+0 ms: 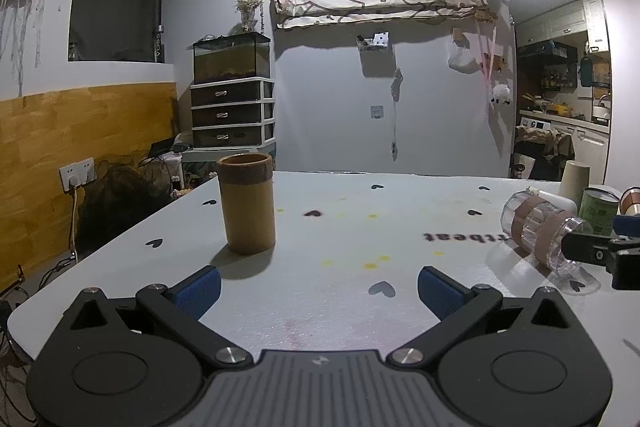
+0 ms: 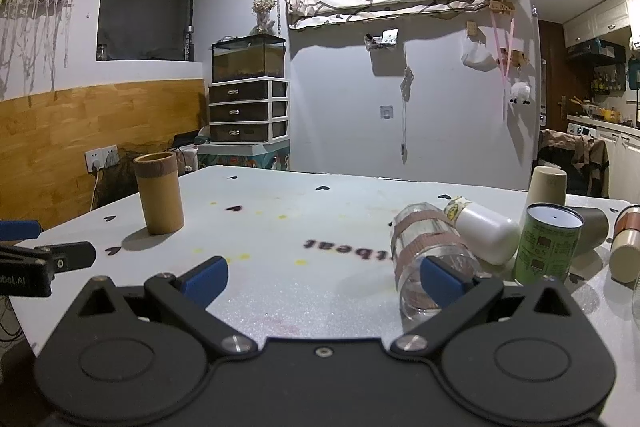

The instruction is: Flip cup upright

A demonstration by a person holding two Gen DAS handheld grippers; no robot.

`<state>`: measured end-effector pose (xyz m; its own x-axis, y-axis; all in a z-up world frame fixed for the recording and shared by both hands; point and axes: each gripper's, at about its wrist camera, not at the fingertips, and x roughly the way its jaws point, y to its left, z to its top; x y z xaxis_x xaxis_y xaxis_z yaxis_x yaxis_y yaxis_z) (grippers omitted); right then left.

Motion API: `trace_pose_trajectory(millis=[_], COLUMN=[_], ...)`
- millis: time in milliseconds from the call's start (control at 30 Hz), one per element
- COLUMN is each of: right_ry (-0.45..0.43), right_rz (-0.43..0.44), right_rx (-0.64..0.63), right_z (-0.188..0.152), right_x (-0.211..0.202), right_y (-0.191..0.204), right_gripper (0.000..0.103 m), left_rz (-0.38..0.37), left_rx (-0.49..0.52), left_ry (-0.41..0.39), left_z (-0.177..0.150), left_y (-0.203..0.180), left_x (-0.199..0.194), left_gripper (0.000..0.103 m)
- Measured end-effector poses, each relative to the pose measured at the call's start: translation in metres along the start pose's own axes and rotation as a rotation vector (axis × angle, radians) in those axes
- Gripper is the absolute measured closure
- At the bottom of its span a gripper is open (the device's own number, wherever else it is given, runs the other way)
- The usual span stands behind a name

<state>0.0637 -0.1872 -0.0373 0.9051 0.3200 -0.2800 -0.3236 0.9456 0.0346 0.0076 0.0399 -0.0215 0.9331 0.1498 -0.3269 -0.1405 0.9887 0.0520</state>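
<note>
A clear plastic cup (image 2: 426, 259) with two brown tape bands lies on its side on the white table (image 2: 320, 227), its mouth toward me. My right gripper (image 2: 324, 277) is open; its right fingertip (image 2: 442, 277) sits at the cup's mouth, whether inside or just in front I cannot tell. In the left wrist view the same cup (image 1: 540, 235) lies at the right with the right gripper's finger at its mouth. My left gripper (image 1: 319, 291) is open and empty, low over the table. A brown cardboard cup (image 1: 247, 202) stands upright ahead of it to the left.
Beside the clear cup are a white bottle (image 2: 486, 233) on its side, a green can (image 2: 548, 243), a beige cup (image 2: 547, 185) and a grey cup (image 2: 592, 227) on its side. The table's left edge (image 1: 120, 227) drops to the floor.
</note>
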Motion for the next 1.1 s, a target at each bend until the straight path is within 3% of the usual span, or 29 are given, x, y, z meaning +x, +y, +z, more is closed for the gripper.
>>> trace_pose_trajectory(millis=[1100], right_ry=[0.004], right_rz=[-0.004], right_rx=[0.004], right_z=[-0.0008], right_x=[-0.0017], right_y=[-0.0024], right_gripper=[0.0], left_rz=[0.001], left_rx=[0.001], left_ry=[0.008], left_z=[0.0001], left_y=[-0.0014], left_x=[0.0013], left_gripper=[0.0])
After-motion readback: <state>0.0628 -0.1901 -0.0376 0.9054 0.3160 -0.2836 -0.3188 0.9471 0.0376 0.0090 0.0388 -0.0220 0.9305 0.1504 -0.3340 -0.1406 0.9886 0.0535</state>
